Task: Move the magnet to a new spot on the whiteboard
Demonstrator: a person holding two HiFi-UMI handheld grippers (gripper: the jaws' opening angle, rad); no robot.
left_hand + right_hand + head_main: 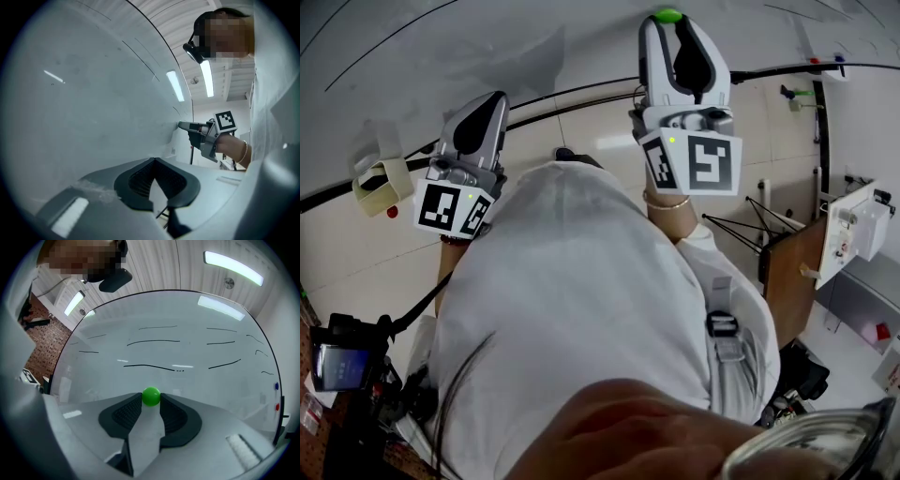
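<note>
The right hand-held gripper is clenched on the green ball magnet, pinching it between the very ends of its pads. The magnet sits at the whiteboard, below the black drawn strokes and nearer the bottom edge than the top. I cannot tell whether it is on the surface or just off it.

The main risk is that narrow pinch. A round magnet caught only at the pad ends could squirt out if the grip tightens unevenly. The board's pull could also drag it free if it is lifted at a slant, and it would then snap back or drop to the floor. Sliding it instead of lifting could smear the strokes above it.

The right gripper view alone shows the pads on the magnet, and a red magnet and a blue magnet near the board's right edge. The left gripper view shows the right gripper side-on with its nose at the board, and the left hand-held gripper clenched on nothing. The head view places that idle gripper lower, nearer the board's bottom edge.
</note>
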